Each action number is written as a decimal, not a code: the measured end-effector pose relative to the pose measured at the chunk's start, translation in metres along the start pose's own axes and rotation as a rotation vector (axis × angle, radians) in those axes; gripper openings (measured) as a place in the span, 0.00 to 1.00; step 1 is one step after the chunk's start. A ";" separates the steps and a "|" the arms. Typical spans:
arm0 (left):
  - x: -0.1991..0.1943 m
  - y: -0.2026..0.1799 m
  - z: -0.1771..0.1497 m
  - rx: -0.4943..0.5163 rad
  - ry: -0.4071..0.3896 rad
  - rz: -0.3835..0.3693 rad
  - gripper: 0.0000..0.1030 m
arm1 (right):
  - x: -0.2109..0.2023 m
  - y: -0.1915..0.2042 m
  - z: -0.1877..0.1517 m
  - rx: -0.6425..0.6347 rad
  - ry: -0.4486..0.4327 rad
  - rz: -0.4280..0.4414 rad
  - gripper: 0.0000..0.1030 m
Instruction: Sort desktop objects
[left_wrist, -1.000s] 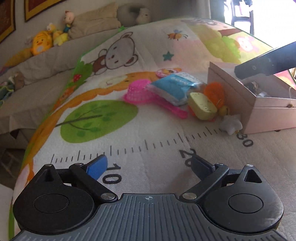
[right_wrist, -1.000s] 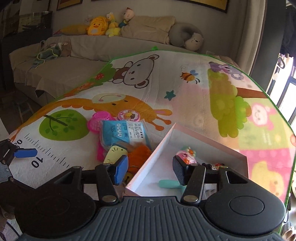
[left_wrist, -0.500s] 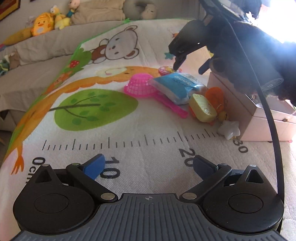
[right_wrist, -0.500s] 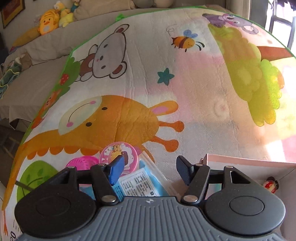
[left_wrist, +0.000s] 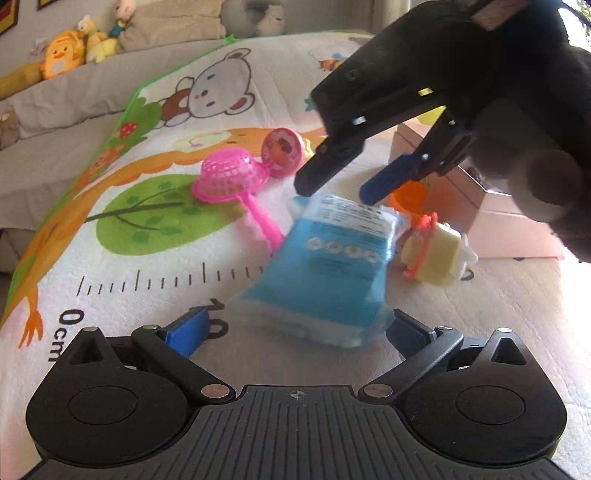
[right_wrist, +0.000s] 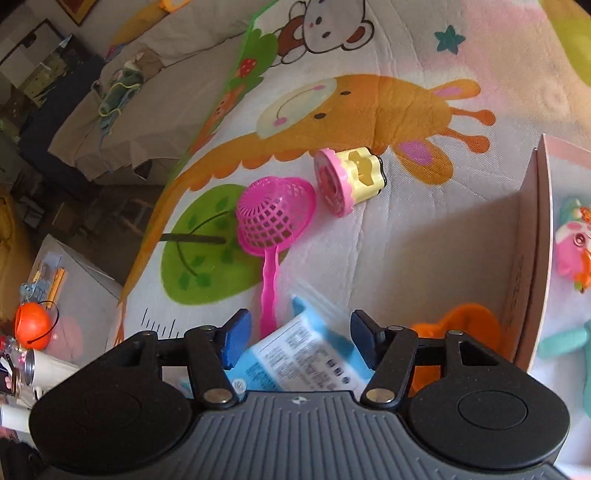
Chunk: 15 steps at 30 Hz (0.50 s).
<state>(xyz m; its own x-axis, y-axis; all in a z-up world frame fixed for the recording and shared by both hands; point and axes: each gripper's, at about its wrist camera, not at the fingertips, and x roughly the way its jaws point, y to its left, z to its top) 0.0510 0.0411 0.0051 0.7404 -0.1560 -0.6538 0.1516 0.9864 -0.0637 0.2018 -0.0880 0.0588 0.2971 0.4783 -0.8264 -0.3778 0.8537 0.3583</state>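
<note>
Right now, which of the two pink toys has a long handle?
The pink net scoop: a mesh basket on a long thin handle that runs toward the blue packet. The round pink stamp toy beside it has none.

blue packet (left_wrist: 325, 266) flat on mat | pink strainer (left_wrist: 231, 177) upturned beside it | pink box (left_wrist: 517, 229) open

A cartoon-printed play mat (left_wrist: 155, 258) with a ruler scale carries the things. On it lie a pink toy strainer (right_wrist: 273, 225), a pink-and-yellow round toy (right_wrist: 347, 181), a blue packet (left_wrist: 325, 266), a yellow toy (left_wrist: 432, 254), an orange toy (right_wrist: 461, 325) and a pink open box (left_wrist: 517, 229).
</note>
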 end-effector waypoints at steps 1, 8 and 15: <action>0.000 -0.001 0.000 0.004 0.002 0.002 1.00 | -0.015 0.005 -0.014 -0.050 -0.039 -0.021 0.59; 0.005 -0.004 0.002 0.017 0.018 0.041 1.00 | -0.058 0.015 -0.090 -0.268 -0.171 -0.205 0.52; 0.005 -0.004 0.003 0.036 0.040 0.077 1.00 | -0.056 -0.008 -0.122 -0.161 -0.157 -0.140 0.18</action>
<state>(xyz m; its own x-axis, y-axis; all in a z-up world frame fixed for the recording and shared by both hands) 0.0560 0.0358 0.0042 0.7244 -0.0770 -0.6851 0.1192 0.9928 0.0145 0.0813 -0.1464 0.0491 0.4837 0.3948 -0.7812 -0.4545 0.8760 0.1613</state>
